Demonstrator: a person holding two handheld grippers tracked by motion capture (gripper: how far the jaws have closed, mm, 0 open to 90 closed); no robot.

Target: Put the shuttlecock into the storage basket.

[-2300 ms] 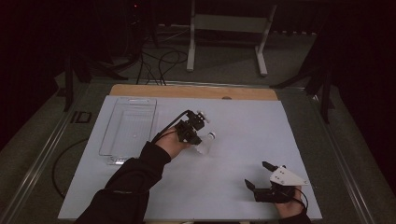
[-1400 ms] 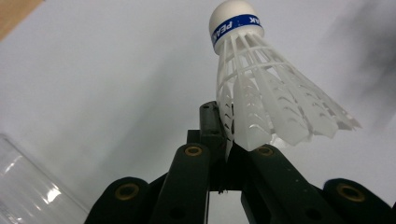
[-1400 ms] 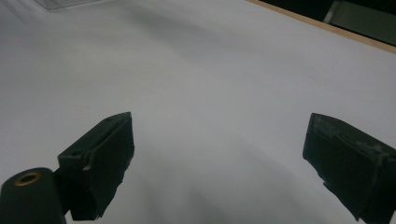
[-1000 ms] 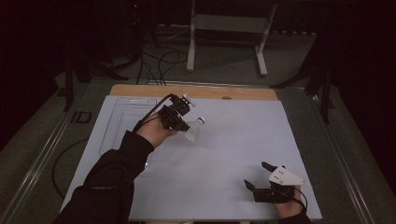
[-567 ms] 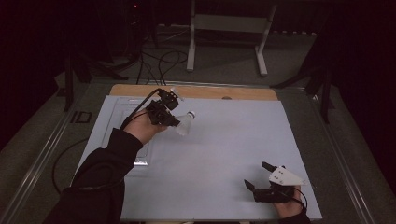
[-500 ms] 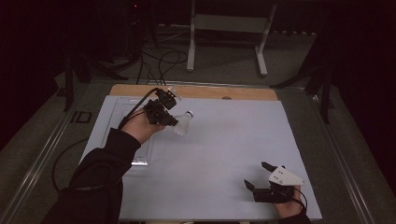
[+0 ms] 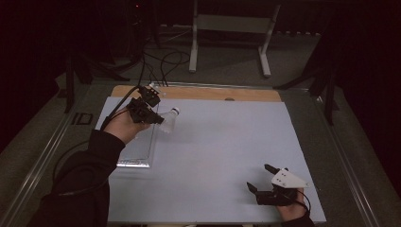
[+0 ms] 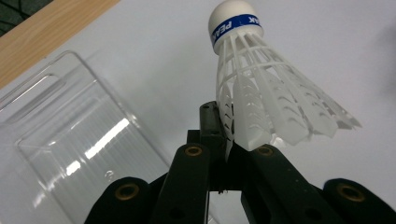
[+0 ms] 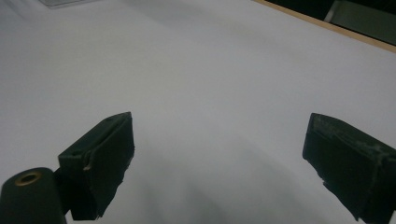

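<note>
Shuttlecock (image 8: 261, 93) pinched by its skirt in the left gripper (image 7: 150, 115) beside the clear tray (image 8: 70, 140); right gripper (image 7: 265, 182) rests, jaws spread

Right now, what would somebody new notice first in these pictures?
Probably the white shuttlecock with a blue band, pinched by its skirt in the left gripper, held above the table's far left. Just beside it lies a clear plastic tray. At the near right, the right gripper rests with jaws wide apart on the white sheet.
</note>
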